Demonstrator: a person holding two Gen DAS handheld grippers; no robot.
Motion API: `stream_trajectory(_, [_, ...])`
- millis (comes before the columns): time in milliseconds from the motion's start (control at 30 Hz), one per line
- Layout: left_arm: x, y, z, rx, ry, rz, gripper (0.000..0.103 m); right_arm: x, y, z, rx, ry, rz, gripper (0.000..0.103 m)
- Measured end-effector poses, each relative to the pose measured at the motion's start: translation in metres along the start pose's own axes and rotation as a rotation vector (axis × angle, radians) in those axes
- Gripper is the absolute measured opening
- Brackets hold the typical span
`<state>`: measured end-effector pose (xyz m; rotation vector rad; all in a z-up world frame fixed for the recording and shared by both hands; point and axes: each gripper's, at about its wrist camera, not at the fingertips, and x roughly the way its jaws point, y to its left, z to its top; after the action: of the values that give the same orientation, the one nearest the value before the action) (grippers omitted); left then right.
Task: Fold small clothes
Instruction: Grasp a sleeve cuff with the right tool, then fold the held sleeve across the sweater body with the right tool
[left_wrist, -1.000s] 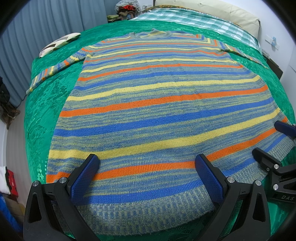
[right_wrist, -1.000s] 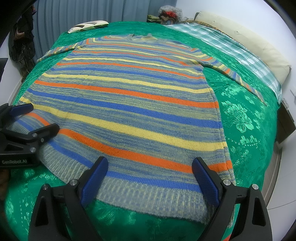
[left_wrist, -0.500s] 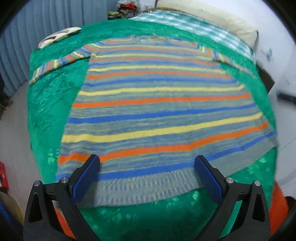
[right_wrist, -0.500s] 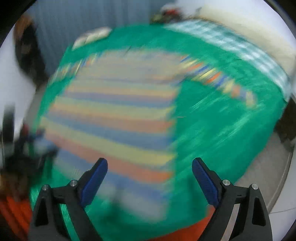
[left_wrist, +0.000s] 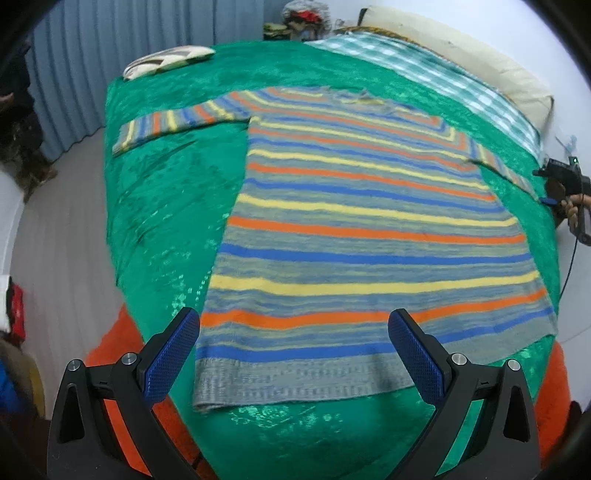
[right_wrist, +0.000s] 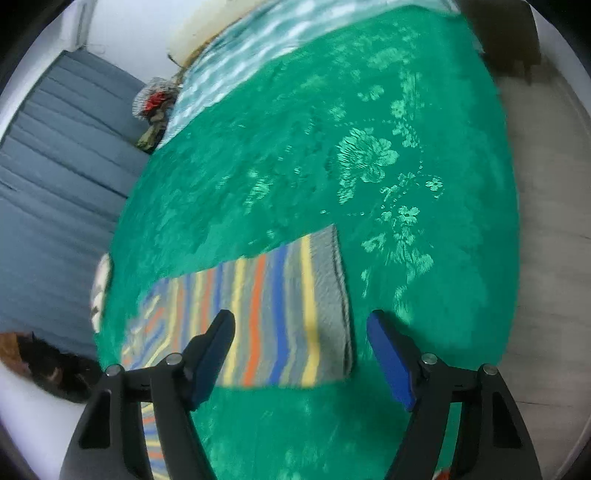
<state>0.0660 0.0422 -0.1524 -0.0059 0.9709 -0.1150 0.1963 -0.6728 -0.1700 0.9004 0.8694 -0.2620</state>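
The striped sleeve (right_wrist: 266, 306) is seen lying crosswise just ahead of the right tool (right_wrist: 301, 354), whose jaws, empty, have just been closing, with its cuff (right_wrist: 332, 295) nearest.

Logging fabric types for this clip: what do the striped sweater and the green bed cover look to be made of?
Striped sweater: looks like a soft, matte yarn knit, with a ribbed hem and cuff; whether wool or acrylic cannot be told. Green bed cover: seems a glossy woven fabric, satin-like or brocade, with a raised floral pattern catching the light; the fibre is unclear.
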Motion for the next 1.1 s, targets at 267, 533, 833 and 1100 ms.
stream_trajectory(267, [0.013,-0.002,-0.007,0.016,0.046,0.005,0.102,0.026,0.004,-0.004,-0.057,0.077,-0.139,0.003])
stream_trajectory(533, [0.003,0.007,-0.007,-0.016,0.006,-0.03,0.102,-0.038,0.157,-0.017,-0.427,-0.086,-0.005,0.003])
stream_trajectory(833, [0.001,0.025,-0.01,-0.062,-0.006,-0.022,0.102,0.02,0.328,-0.086,-0.68,0.1,0.272,0.006])
stream_trajectory(1100, [0.002,0.037,-0.011,-0.114,0.002,-0.037,0.102,0.07,0.318,-0.096,-0.697,0.218,0.163,0.038])
